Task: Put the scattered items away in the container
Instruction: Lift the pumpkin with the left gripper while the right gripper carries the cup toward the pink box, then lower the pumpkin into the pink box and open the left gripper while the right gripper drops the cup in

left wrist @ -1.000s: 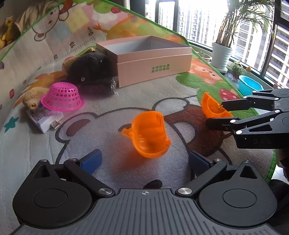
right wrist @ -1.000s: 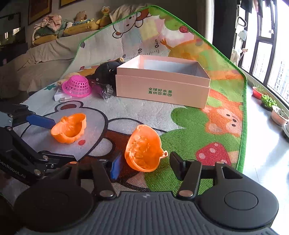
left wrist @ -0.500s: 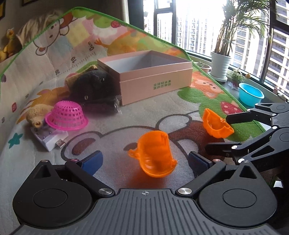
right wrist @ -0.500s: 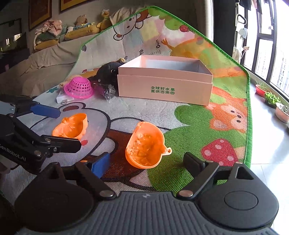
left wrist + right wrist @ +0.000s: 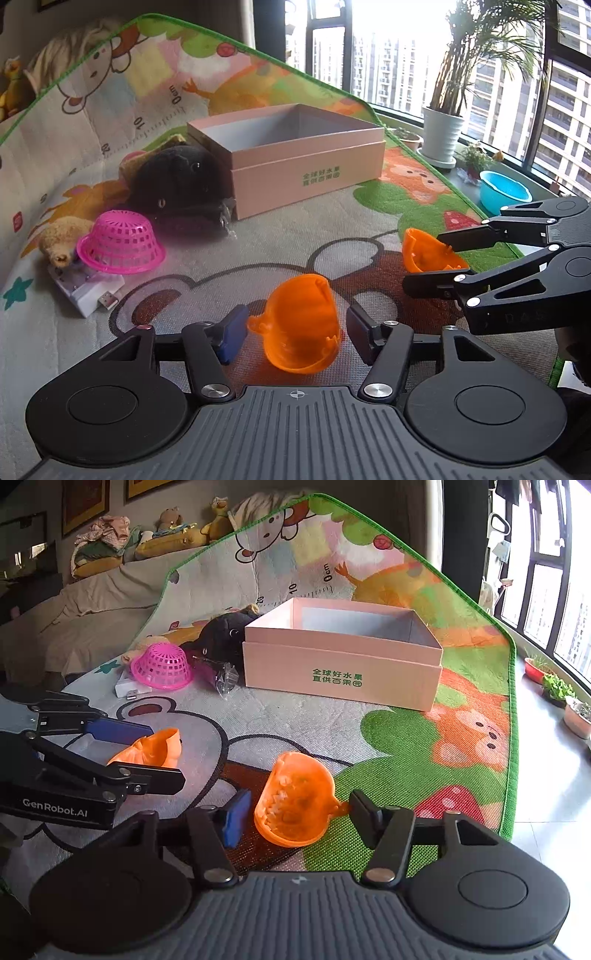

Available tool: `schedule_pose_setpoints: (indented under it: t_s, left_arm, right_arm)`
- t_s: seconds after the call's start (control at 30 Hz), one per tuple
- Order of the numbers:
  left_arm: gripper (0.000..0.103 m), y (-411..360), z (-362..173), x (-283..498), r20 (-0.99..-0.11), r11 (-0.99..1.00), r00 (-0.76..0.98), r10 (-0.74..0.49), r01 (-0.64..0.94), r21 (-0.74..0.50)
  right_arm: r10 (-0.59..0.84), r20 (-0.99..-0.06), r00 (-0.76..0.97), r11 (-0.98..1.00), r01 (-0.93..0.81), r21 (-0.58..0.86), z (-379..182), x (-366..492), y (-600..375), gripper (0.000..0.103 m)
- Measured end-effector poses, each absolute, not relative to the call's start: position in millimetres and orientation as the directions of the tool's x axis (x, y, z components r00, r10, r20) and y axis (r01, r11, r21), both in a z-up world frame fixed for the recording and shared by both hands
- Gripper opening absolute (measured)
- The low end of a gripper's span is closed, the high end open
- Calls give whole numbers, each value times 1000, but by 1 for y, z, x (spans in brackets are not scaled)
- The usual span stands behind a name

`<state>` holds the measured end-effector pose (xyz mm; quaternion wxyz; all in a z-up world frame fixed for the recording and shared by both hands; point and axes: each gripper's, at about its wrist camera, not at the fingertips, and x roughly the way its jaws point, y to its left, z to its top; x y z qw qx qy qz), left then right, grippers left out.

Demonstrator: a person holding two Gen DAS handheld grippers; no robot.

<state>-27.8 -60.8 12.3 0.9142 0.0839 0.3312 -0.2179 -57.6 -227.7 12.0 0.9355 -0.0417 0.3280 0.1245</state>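
Observation:
Two orange pumpkin-shaped shell halves lie on the play mat. One half sits between the fingers of my left gripper; its jaws are closing and both pads touch the shell. The right wrist view shows the same half inside the left gripper. The other half rests hollow side up in my right gripper, whose jaws are also closing against it. In the left wrist view the right gripper clamps that half. The open pink box stands farther back.
Left of the box lie a black plush toy, an upturned pink basket, a white adapter and a crumpled clear wrapper. A blue bowl and a potted plant stand off the mat by the window.
Both pairs of jaws have narrowed from wide apart onto their orange halves. The right jaws spread wider first, then came in. Neither hand has shifted much.

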Motion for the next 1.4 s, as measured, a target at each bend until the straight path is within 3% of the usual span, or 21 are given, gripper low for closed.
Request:
schedule_pose_setpoints:
  t_s: [0.7, 1.4]
  left_arm:
    - [58, -63, 21, -39, -626, 872, 692, -359, 487, 38]
    - [58, -73, 50, -57, -582, 864, 734, -349, 493, 104]
  right_arm:
    - [184, -625, 758, 968, -252, -21, 19, -57, -234, 54]
    - [193, -555, 809, 980, -192, 61, 38, -74, -260, 54]
